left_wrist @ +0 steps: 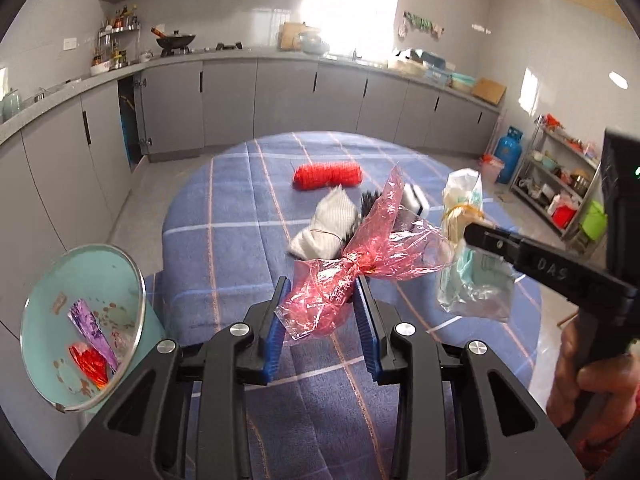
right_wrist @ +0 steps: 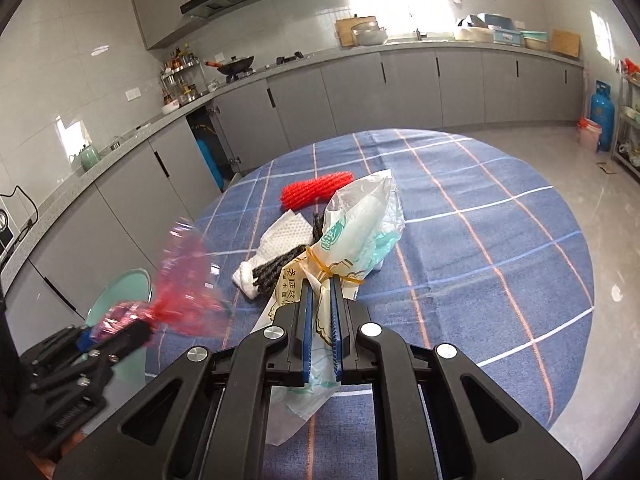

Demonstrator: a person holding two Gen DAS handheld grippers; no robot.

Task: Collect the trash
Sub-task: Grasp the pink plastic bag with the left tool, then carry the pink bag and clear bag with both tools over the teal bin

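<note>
My left gripper is shut on a crumpled pink cellophane wrapper and holds it above the blue plaid table. My right gripper is shut on a clear and green plastic bag tied with a rubber band, also lifted; it also shows in the left wrist view. A teal trash bin with several wrappers inside stands at the table's left edge. On the table lie a red foam net, a white foam net and a black net.
Grey kitchen cabinets run along the far wall and left side. A blue gas cylinder and a metal shelf rack stand at the right. The left gripper shows blurred in the right wrist view.
</note>
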